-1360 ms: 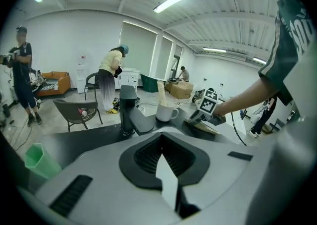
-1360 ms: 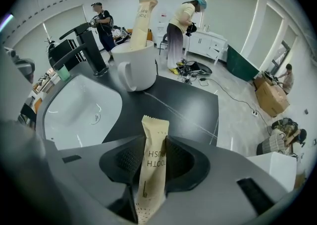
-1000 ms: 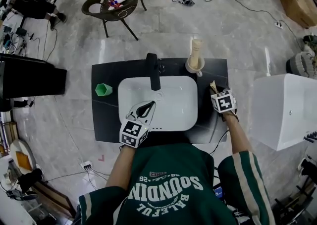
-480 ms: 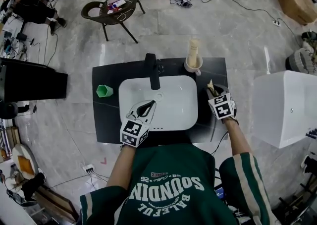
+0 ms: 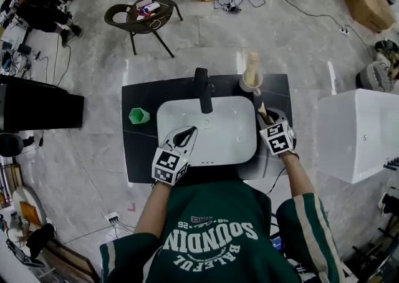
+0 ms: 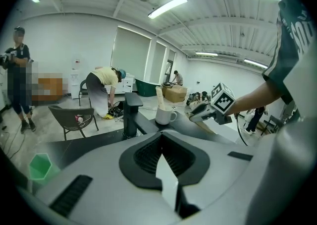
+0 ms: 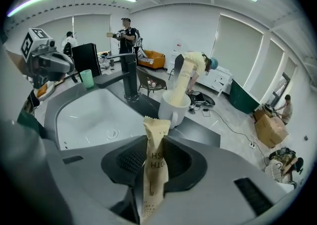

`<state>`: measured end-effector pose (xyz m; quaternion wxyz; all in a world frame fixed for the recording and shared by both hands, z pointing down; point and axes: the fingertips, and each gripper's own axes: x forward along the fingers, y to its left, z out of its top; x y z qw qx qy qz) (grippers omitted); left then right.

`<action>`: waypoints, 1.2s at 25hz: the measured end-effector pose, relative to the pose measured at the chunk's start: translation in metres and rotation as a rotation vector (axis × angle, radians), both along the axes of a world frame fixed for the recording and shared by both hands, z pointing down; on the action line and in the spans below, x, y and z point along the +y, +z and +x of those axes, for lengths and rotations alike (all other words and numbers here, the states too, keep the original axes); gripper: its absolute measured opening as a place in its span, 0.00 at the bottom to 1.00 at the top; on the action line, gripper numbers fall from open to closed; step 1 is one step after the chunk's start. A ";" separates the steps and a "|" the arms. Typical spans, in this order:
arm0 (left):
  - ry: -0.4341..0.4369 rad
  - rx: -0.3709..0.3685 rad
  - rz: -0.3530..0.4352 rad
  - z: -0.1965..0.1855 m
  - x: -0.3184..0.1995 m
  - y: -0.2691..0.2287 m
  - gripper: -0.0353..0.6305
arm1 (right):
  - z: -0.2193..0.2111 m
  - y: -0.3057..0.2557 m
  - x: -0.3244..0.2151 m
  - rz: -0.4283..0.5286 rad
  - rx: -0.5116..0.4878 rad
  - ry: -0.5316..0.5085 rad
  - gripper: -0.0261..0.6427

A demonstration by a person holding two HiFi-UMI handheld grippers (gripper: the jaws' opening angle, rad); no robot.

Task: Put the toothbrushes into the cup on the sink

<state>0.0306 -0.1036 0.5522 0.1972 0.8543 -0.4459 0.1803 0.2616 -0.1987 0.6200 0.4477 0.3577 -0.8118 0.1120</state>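
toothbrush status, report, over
Right gripper jaws just been closing on the wrapped toothbrush, over the counter. Left gripper shut, empty, over the basin. Cup ahead, one packet already in; nothing between.

Sink (image 5: 218, 135) is viewed steeply from overhead, well above, in the head view. Gripper views are set low and close at opposite sides of the basin, faced across it. Faucet (image 5: 202, 85) and cup (image 5: 249, 82) are shared by all three.

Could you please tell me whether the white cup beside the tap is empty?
No, a paper-wrapped toothbrush stands in the white cup, its top sticking out well above the rim.
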 end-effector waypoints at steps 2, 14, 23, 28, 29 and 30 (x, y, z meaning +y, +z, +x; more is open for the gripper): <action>0.009 0.006 0.003 -0.011 0.001 -0.002 0.07 | -0.014 -0.005 0.005 0.015 -0.003 -0.004 0.21; 0.021 0.037 0.029 -0.073 0.017 -0.007 0.07 | -0.105 -0.015 0.050 0.022 0.000 -0.080 0.21; -0.011 0.056 0.040 -0.120 0.031 -0.001 0.07 | -0.179 -0.011 0.092 0.010 -0.009 -0.209 0.21; -0.040 0.066 0.041 -0.146 0.037 0.002 0.07 | -0.225 -0.012 0.101 0.000 -0.075 -0.263 0.21; -0.042 0.067 0.042 -0.150 0.039 0.002 0.07 | -0.235 -0.014 0.103 -0.003 -0.096 -0.264 0.21; -0.045 0.067 0.043 -0.155 0.040 0.002 0.07 | -0.245 -0.016 0.104 -0.004 -0.115 -0.266 0.21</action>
